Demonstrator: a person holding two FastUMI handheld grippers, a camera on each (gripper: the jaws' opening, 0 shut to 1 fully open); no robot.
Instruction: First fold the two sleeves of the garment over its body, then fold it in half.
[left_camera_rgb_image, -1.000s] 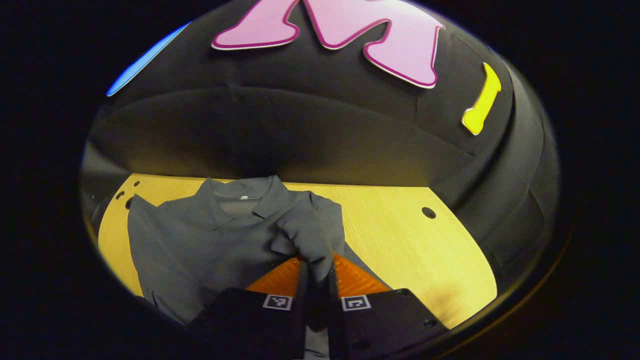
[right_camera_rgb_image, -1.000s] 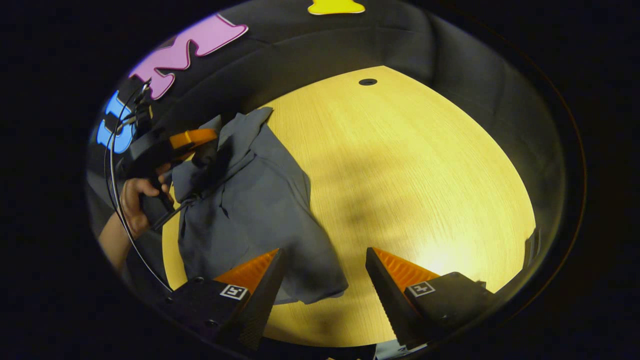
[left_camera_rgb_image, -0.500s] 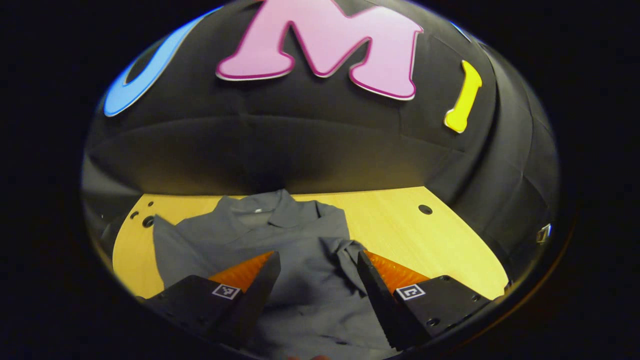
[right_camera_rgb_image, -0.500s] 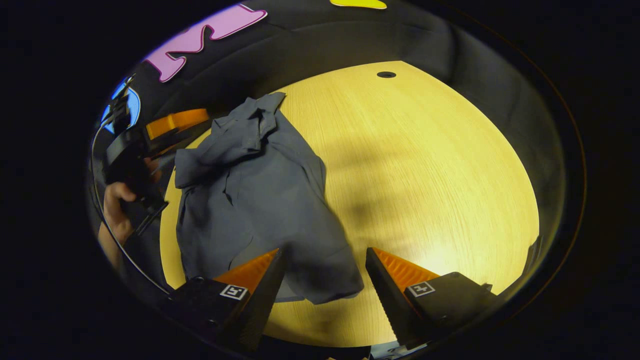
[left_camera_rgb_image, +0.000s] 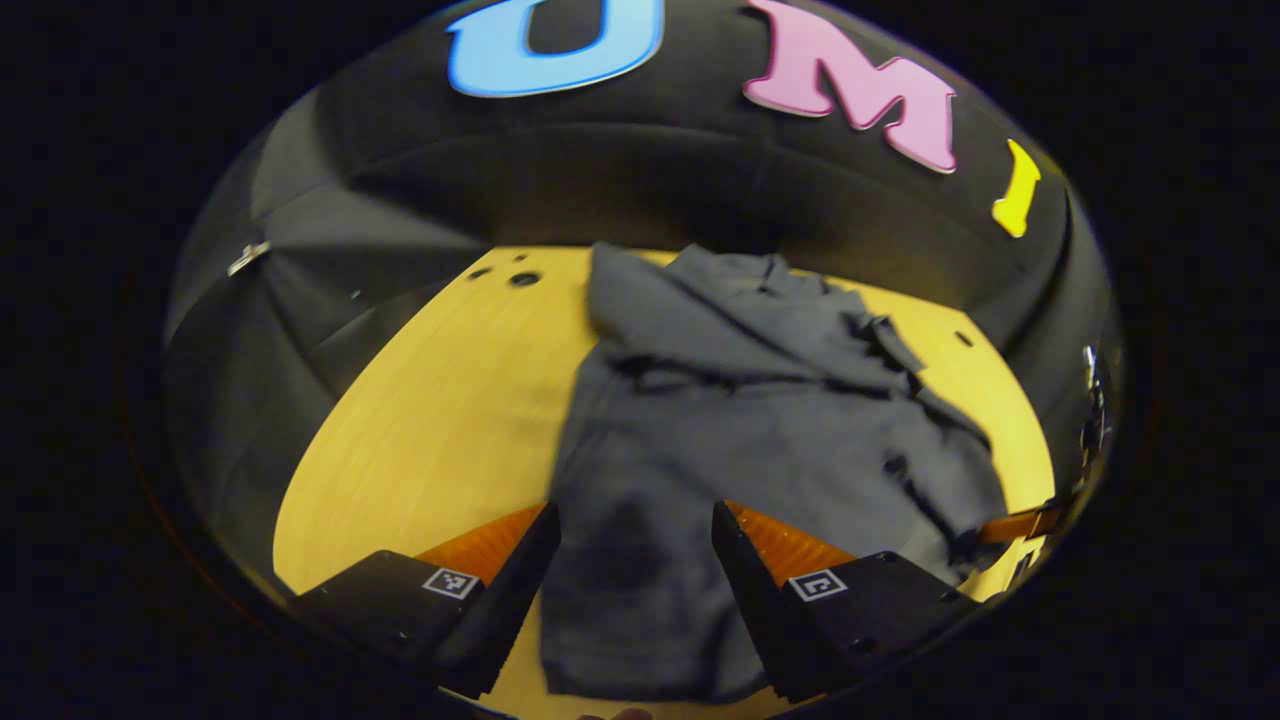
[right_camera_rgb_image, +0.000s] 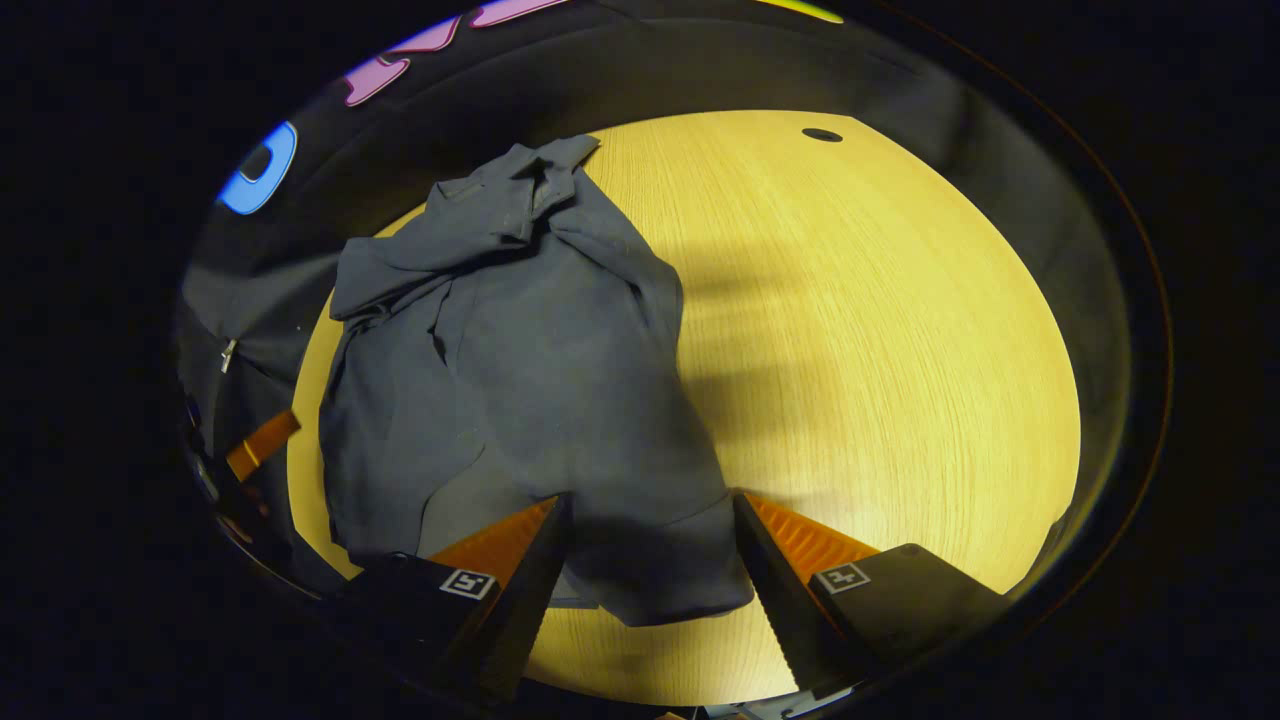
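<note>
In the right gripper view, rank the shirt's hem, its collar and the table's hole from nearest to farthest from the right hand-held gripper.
1. Hem: lies between the open fingers of the right hand-held gripper, at the table's near edge.
2. Collar: far end of the shirt, up and to the left.
3. Hole: at the table's far edge, right of the collar.

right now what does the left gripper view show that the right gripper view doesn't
Left gripper view: a cluster of small holes in the table's far corner, past the garment's shoulder. Right gripper view: the broad bare tabletop on the garment's other side, crossed by a shadow. Both: the dark grey garment lying collar toward the wall, with the left hand-held gripper and right hand-held gripper each open over its near hem.
</note>
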